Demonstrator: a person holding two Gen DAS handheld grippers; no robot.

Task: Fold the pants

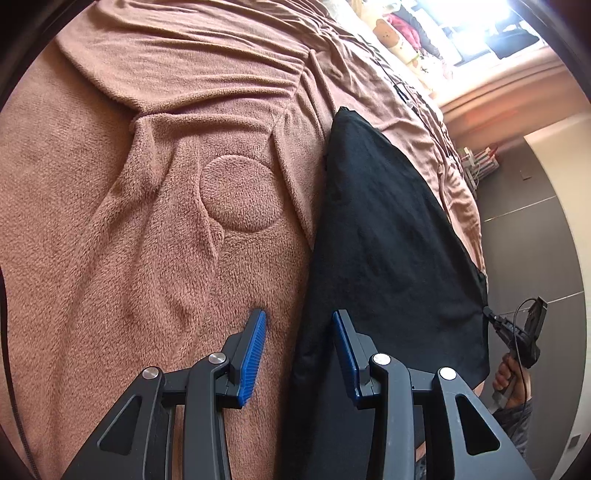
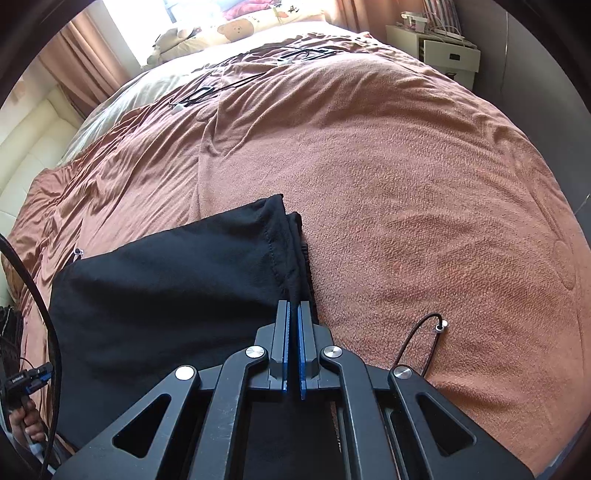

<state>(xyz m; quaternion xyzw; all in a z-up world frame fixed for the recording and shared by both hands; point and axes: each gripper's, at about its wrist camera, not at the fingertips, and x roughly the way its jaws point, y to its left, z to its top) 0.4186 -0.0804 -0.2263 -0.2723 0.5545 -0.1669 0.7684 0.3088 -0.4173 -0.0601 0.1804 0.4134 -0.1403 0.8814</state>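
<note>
Pants [image 1: 391, 240], black and already doubled into a flat panel, lie on the brown fleece blanket [image 1: 110, 258] near the edge of the bed [image 2: 424, 184]. Stacked edges show at the far corner in the right wrist view, so the cloth is several layers thick there.

The right claw [image 2: 294, 317] is pressed together on that layered edge, its blue pads pinching black fabric near the corner; in the left wrist view it appears small at the far edge of the panel, held by a hand [image 1: 511, 373]. The left claw [image 1: 299, 321] stands partly apart and straddles the opposite edge: one finger over the blanket, the other over the black cloth, nothing clamped.

The fabric looks soft, light and limp, likely knit or fleece, not fragile. It should drape and sag wherever unsupported, and stacked layers may slide over one another or peel apart if only the top one is caught. The better hold is at an edge or corner, taking every layer between the pads, with both claws at matching points so the panel lifts level. The plush blanket beneath could be snagged along with the pants if the fingers dig too low.

A thin black cable [image 2: 417, 343] lies on the blanket beside the right claw, and stuffed toys [image 2: 236, 27] sit at the head of the bed.
</note>
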